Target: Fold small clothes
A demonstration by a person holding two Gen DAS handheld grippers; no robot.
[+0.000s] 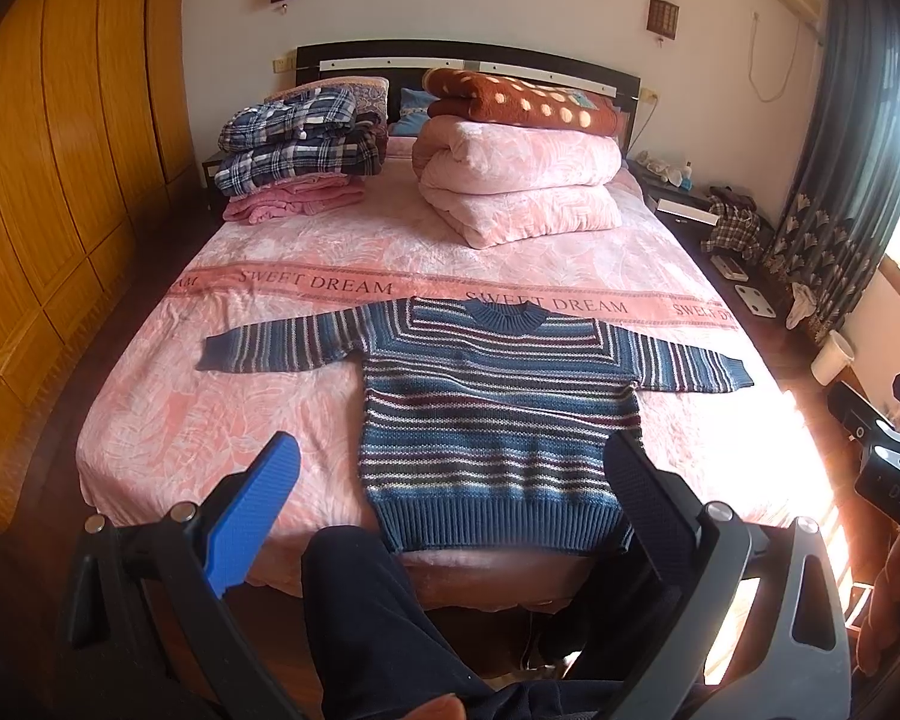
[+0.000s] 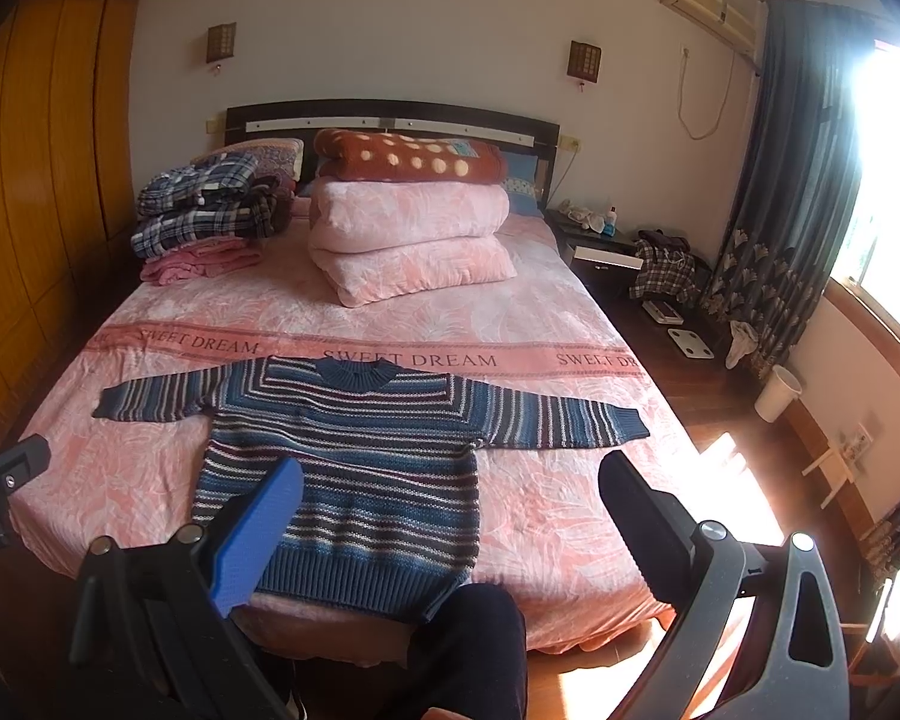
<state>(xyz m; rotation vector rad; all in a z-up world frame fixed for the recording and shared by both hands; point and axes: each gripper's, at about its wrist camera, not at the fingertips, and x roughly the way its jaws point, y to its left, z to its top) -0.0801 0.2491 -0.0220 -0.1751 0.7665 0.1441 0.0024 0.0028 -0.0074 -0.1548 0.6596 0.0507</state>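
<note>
A small blue striped knitted sweater lies flat on the pink bed, front up, both sleeves spread out sideways, hem at the near edge. My left gripper hovers above the foot of the bed, open wide, nothing between its fingers. My right gripper is also open and empty, held over the sweater's lower right side. The right gripper's body shows at the right edge of the left wrist view, and the left gripper's body at the left edge of the right wrist view.
A stack of plaid and pink folded clothes and folded pink and brown quilts sit near the headboard. A wooden wardrobe lines the left. Nightstand, scale and white bin stand right. A person's dark-trousered leg is below.
</note>
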